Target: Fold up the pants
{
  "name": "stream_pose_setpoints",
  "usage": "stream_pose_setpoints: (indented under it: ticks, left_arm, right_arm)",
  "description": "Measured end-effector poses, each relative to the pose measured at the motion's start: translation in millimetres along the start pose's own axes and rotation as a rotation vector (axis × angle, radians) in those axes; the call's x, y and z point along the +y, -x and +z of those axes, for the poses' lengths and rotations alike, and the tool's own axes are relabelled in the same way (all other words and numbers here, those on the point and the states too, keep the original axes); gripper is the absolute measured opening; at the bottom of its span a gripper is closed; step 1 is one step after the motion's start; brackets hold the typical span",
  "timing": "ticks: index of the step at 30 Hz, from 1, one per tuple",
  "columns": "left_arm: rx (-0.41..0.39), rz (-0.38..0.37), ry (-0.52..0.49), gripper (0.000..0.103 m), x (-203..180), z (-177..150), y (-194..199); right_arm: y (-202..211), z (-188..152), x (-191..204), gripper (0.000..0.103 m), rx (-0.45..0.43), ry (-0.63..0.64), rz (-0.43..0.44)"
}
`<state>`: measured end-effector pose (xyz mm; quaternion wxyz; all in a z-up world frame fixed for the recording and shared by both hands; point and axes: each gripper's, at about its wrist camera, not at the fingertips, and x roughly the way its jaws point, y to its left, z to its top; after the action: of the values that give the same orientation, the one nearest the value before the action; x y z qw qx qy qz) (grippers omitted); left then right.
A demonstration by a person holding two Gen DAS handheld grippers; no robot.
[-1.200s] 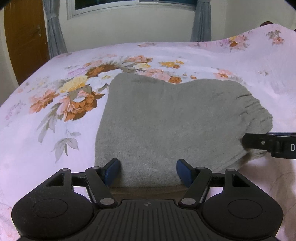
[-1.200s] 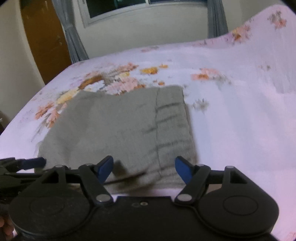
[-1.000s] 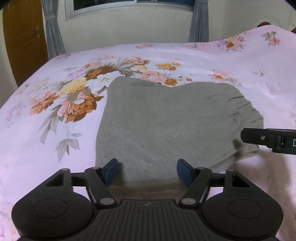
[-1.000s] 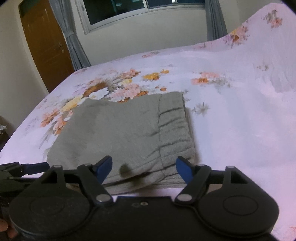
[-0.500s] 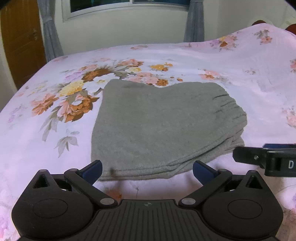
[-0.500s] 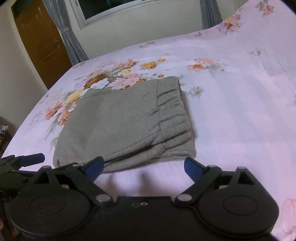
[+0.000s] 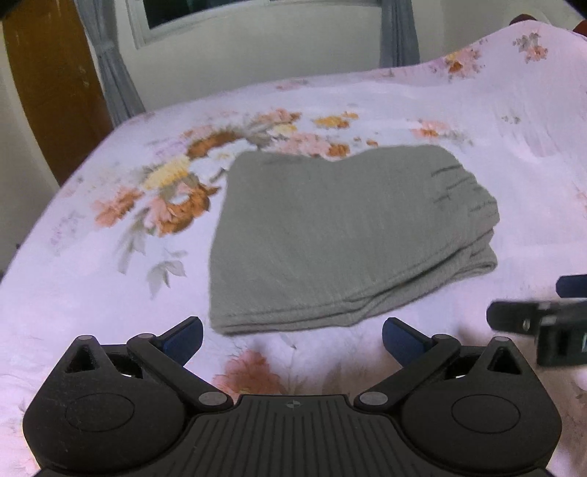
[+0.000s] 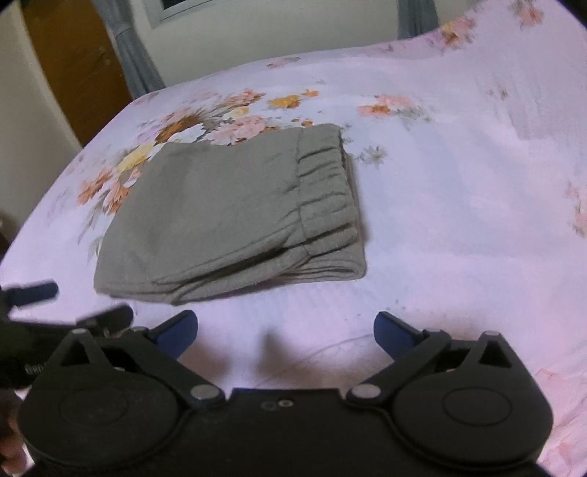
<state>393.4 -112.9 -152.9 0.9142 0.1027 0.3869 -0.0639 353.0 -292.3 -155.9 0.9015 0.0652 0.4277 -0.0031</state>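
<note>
Grey pants (image 7: pixel 345 235) lie folded in a compact stack on the floral sheet (image 7: pixel 477 128), layered edges nearest the left gripper (image 7: pixel 292 335). Its jaws, which have just been opening, gape with nothing between them, apparently letting the fold rest.

From the right wrist, the waistband (image 8: pixel 326 183) tops the stack; the right gripper (image 8: pixel 285 332) likewise has just spread, empty, near the front edge.

A home bedroom: a bed (image 7: pixel 477 176) under floral sheet, curtained window (image 7: pixel 256 11), wooden door (image 7: pixel 47 91).
</note>
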Motion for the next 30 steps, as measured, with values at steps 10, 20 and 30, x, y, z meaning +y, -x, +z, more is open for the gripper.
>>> stream_pose_setpoints:
  ticks: [10,20,30]
  left_arm:
    - [-0.015,0.008,0.007,0.103,5.8,-7.1,33.8]
    - [-0.084,-0.019,0.062,0.103,22.1,-21.4,90.9]
    - [-0.139,-0.025,0.032,0.103,24.1,-45.9,163.7]
  right_arm:
    - [27.8,-6.0,19.0,0.103,-0.038,0.07,-0.065]
    - [91.2,-21.7,42.2,0.103,-0.157,0.129,-0.078]
    - [171.4,-55.6,48.3,0.103,-0.29,0.075,-0.045]
